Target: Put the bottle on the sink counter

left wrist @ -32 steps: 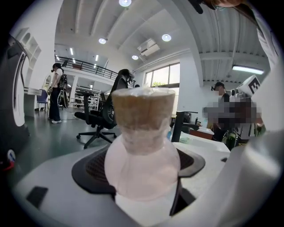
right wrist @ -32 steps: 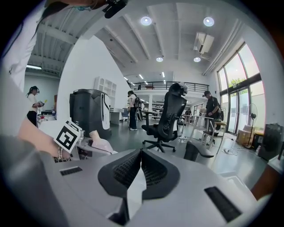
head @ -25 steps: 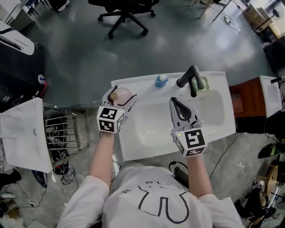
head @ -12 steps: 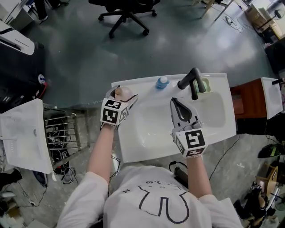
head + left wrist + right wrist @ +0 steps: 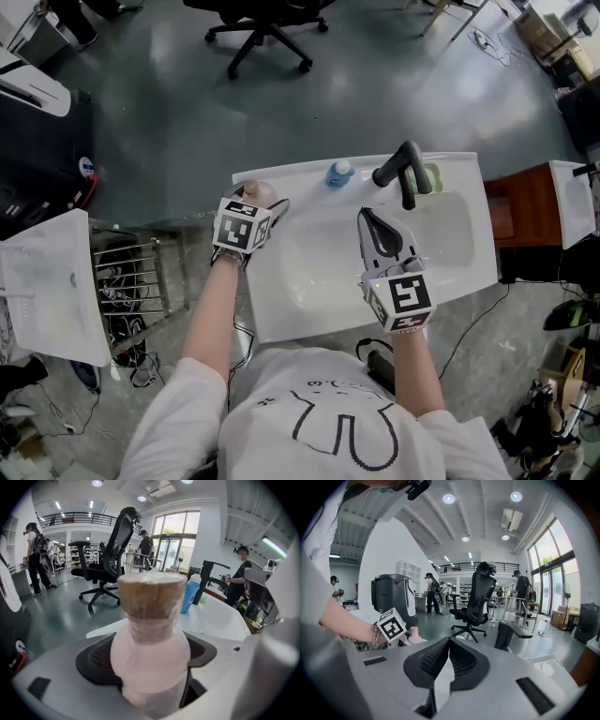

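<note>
Left gripper (image 5: 255, 202) jaws clamped round belly of pale pink translucent bottle with tan cap (image 5: 150, 644); bottle upright at rear-left corner of white sink desk (image 5: 281, 176), likely for stable set-down; right gripper (image 5: 448, 644) jaws pressed together, empty, over basin, clear of drop spot.

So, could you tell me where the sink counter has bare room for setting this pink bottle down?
Bare: the back rim between the pink bottle, held by the left gripper, and the blue bottle; also the narrow front rim. Crowded: the back right, with faucet and green sponge.
</note>
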A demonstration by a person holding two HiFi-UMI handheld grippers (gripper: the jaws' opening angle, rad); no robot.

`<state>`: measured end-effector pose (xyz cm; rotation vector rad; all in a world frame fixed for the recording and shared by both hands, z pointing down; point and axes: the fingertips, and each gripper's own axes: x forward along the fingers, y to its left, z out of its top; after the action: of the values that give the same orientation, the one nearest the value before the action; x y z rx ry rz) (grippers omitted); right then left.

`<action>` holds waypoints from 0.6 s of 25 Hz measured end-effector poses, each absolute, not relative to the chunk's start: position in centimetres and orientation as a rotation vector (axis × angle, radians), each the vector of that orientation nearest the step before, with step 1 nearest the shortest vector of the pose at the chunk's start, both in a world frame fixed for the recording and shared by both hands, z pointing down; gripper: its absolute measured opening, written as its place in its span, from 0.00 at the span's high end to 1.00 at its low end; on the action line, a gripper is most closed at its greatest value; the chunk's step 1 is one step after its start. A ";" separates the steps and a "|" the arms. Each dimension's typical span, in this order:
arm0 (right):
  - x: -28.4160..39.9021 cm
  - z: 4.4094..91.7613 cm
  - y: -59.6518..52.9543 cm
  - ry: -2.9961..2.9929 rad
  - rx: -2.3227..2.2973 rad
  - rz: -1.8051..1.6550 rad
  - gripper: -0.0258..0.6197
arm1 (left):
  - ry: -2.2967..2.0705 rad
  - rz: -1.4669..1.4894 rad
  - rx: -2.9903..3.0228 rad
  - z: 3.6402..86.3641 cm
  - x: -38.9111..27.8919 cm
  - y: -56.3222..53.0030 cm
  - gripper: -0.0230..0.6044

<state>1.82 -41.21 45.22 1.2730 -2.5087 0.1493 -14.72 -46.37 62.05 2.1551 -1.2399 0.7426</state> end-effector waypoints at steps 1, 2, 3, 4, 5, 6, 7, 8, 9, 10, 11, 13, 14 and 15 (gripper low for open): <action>1.8 45.2 -41.2 -2.510 1.274 0.153 0.91 | -1.236 0.756 2.152 62.1 -14.7 -46.4 0.32; 1.8 45.2 -41.2 -2.511 1.273 0.154 0.91 | -1.230 0.778 2.153 62.2 -14.7 -46.4 0.32; 1.8 45.2 -41.2 -2.514 1.273 0.154 0.91 | -1.221 0.808 2.157 62.3 -14.6 -46.4 0.32; 1.8 45.2 -41.1 -2.515 1.272 0.153 0.91 | -1.211 0.841 2.164 62.4 -14.6 -46.4 0.32; 1.9 45.2 -41.1 -2.516 1.272 0.152 0.91 | -1.202 0.873 2.170 62.5 -14.5 -46.4 0.32; 2.1 45.2 -41.1 -2.515 1.274 0.153 0.91 | -1.198 0.898 2.177 62.6 -14.5 -46.4 0.32; 2.2 45.1 -41.0 -2.514 1.277 0.156 0.91 | -1.199 0.918 2.182 62.7 -14.6 -46.4 0.32; 2.3 45.1 -41.0 -2.513 1.281 0.157 0.91 | -1.206 0.935 2.188 62.8 -14.7 -46.4 0.32; 2.3 45.1 -40.9 -2.513 1.283 0.158 0.91 | -1.216 0.949 2.193 62.9 -14.9 -46.5 0.32; 2.4 45.1 -40.9 -2.512 1.284 0.157 0.91 | -1.226 0.960 2.199 62.9 -15.0 -46.6 0.32; 2.4 45.1 -40.8 -2.511 1.285 0.157 0.91 | -1.233 0.967 2.201 63.0 -15.0 -46.6 0.32; 2.7 45.1 -40.6 -2.508 1.288 0.159 0.91 | -1.239 0.967 2.203 63.0 -15.0 -46.6 0.32; 2.7 45.1 -40.5 -2.508 1.289 0.160 0.91 | -1.243 0.964 2.206 62.9 -15.0 -46.6 0.31; 2.8 45.1 -40.5 -2.508 1.288 0.160 0.91 | -1.250 0.959 2.211 62.9 -15.0 -46.6 0.32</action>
<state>2.78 -40.45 45.13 1.2880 -2.5076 0.1601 -14.95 -46.58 62.86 2.2113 -1.2496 0.9593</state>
